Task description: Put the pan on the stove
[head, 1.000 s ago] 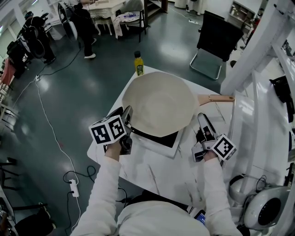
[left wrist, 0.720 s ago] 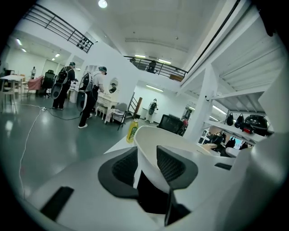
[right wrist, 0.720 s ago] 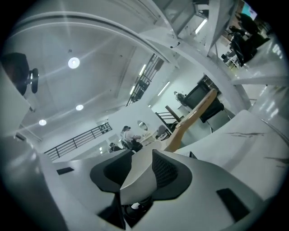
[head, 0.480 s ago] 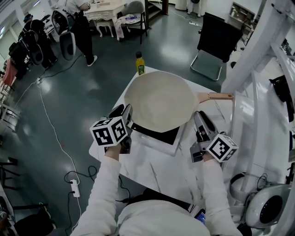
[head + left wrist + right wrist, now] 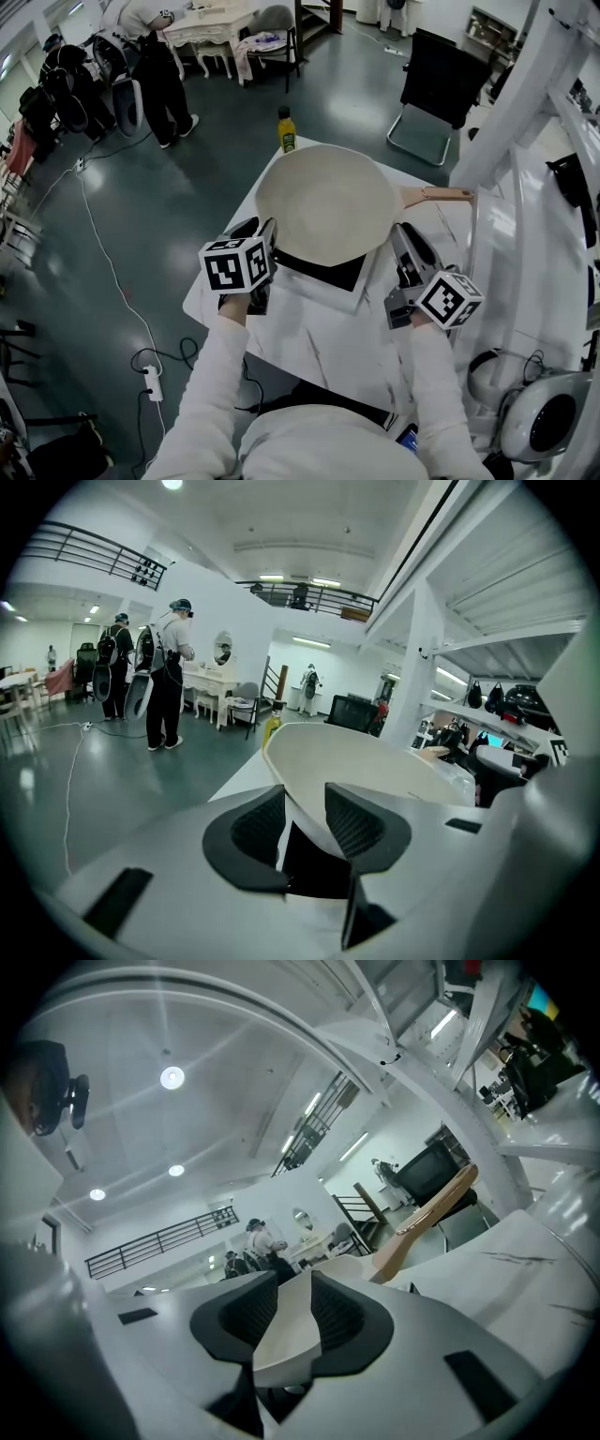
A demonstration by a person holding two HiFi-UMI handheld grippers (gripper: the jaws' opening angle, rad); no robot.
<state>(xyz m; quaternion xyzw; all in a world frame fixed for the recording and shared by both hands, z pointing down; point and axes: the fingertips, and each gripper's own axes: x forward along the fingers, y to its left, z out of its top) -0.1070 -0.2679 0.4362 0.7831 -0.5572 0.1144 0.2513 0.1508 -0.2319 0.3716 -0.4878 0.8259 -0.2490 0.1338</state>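
The cream, round pan (image 5: pixel 323 206) lies over the black stove (image 5: pixel 328 274) in the middle of the white worktop (image 5: pixel 309 342). Whether its base rests there I cannot tell. Its long axis runs across the head view, with the wooden handle (image 5: pixel 441 195) pointing right. The left tool (image 5: pixel 267 242) is clamped on the near left rim and the right tool (image 5: pixel 398 242) on the near right rim. Both have just been closing, with the rim between their jaws. A bottle (image 5: pixel 285 131) with a yellow label stands at the worktop's far edge, just beyond the pan; its writing is too small to read. The handle's tip ends near a white frame (image 5: pixel 511 112) on the right. Left of the worktop lies open floor (image 5: pixel 141 216).
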